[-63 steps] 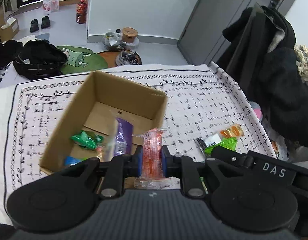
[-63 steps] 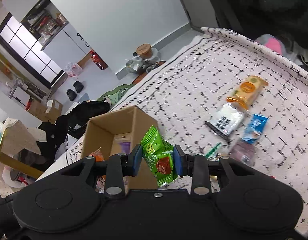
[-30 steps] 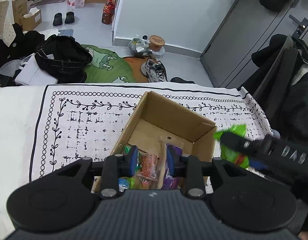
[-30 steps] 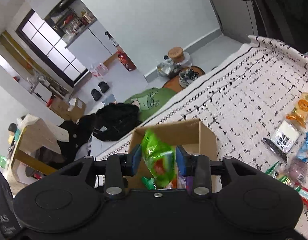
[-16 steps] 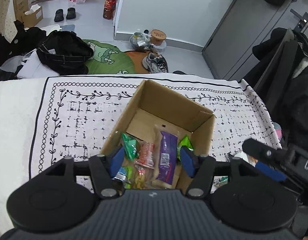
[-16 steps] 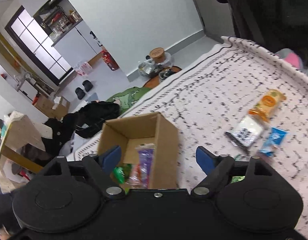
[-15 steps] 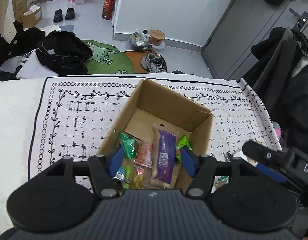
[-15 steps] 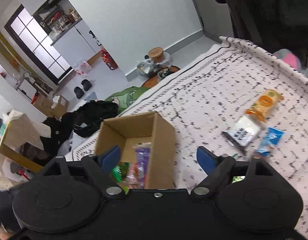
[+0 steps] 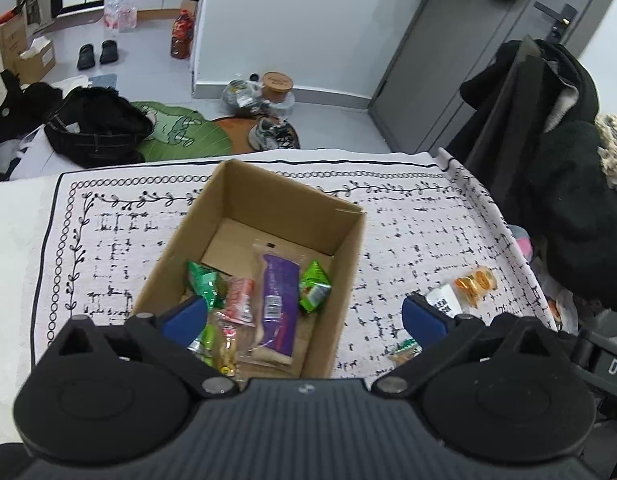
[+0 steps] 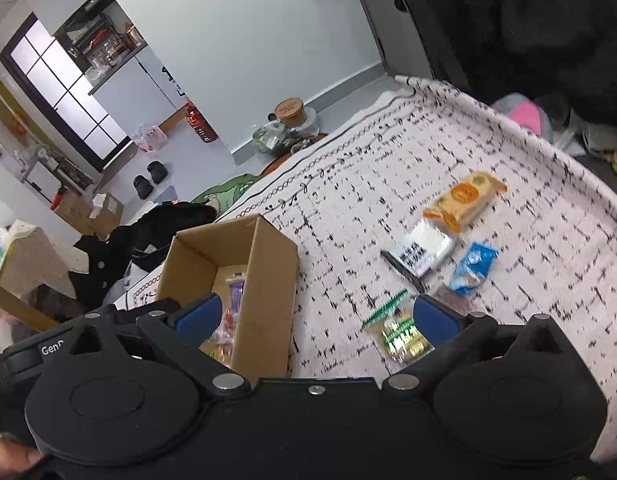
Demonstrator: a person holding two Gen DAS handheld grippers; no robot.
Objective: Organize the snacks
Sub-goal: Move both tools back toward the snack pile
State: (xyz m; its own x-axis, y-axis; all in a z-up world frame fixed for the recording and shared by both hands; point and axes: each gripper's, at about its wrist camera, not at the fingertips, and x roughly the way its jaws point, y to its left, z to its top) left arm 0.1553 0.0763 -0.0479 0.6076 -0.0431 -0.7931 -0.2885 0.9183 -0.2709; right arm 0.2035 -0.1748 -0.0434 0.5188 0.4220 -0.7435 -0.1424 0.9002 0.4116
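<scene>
An open cardboard box (image 9: 244, 216) (image 10: 268, 264) stands on the patterned cloth. Inside lie a purple bar (image 9: 278, 302), two green packets (image 9: 314, 292) (image 9: 202, 284) and a red-orange packet (image 9: 240, 300). My left gripper (image 9: 304, 318) is wide open and empty above the box's near end. My right gripper (image 10: 314, 316) is wide open and empty to the right of the box. On the cloth lie an orange packet (image 10: 464, 200) (image 9: 474, 284), a white packet (image 10: 422, 250), a blue packet (image 10: 474, 266) and a green-edged packet (image 10: 396, 330).
The cloth-covered table (image 9: 408, 216) ends at its right edge by dark coats (image 9: 560, 160) hung on a chair. Beyond the far edge are the floor, a green mat (image 9: 176, 132) and shoes (image 9: 268, 136).
Both grippers have let go of their packets into the box and opened wide. The right gripper has swung right toward the loose snacks; the left has backed off slightly.
</scene>
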